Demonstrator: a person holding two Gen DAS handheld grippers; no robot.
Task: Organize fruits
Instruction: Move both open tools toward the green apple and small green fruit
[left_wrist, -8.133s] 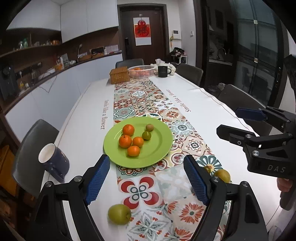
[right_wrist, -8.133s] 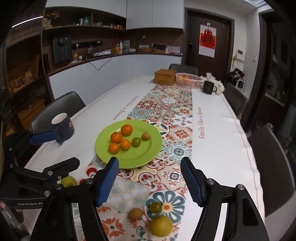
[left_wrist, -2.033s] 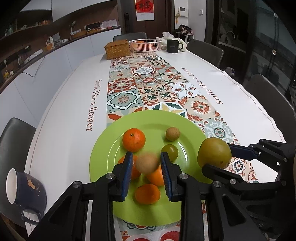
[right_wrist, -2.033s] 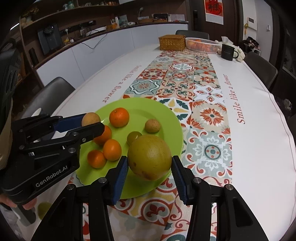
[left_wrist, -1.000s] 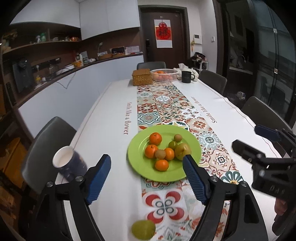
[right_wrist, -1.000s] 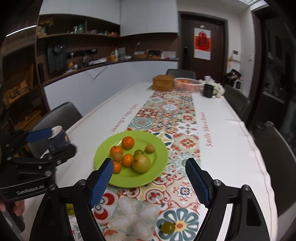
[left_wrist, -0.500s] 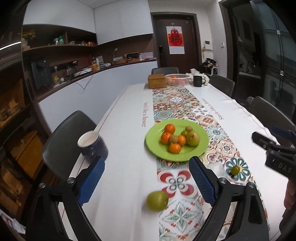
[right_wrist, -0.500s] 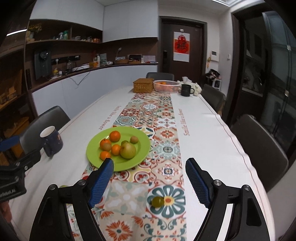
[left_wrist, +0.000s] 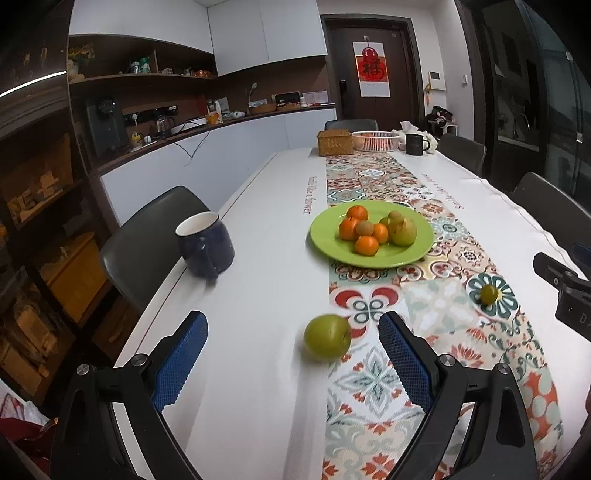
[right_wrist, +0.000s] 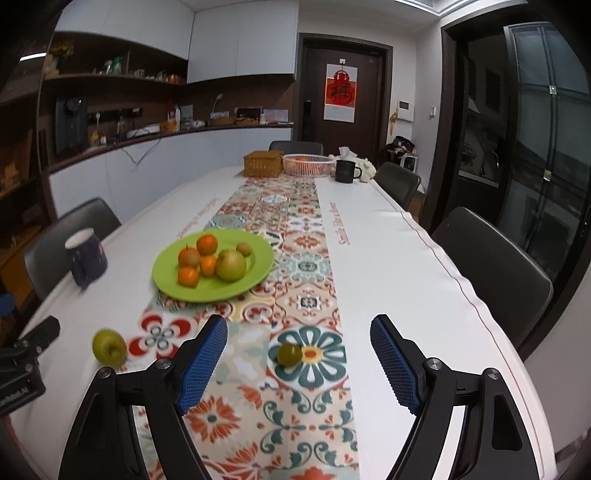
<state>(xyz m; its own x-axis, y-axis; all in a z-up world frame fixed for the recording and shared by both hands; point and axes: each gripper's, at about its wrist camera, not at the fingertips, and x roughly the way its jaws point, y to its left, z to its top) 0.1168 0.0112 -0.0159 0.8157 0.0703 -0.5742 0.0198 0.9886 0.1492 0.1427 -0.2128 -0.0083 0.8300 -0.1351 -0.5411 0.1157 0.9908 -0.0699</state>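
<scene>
Both my grippers have pulled back from the green plate (left_wrist: 373, 258) since two seconds ago, when the left pinched a small brown fruit and the right carried a big pear; both fruits now lie on the plate. My left gripper (left_wrist: 291, 354) has just been opening its jaws, now spread wide and released, nothing pressed by the blue pads (left_wrist: 402, 363). A green apple (left_wrist: 327, 341) sits on the table ahead between those fingers, untouched, on the near side of the plate at the runner's (left_wrist: 373, 373) left edge. My right gripper (right_wrist: 299, 350) is likewise released, jaws wide apart. A small green fruit (right_wrist: 289, 353) lies between its fingers on a flower motif of the runner, near side of the plate and off to its right, not touched. On the plate: oranges (left_wrist: 366, 244), the brown fruit (left_wrist: 365, 228) on top of them, the pear (left_wrist: 402, 230) at the right of the pile. A dark blue mug (left_wrist: 205, 243) stands left of the plate on the white cloth. Wicker box (right_wrist: 263, 163), white basket (right_wrist: 307, 163) and black mug (right_wrist: 346, 171) are far beyond the plate at the table's end.
</scene>
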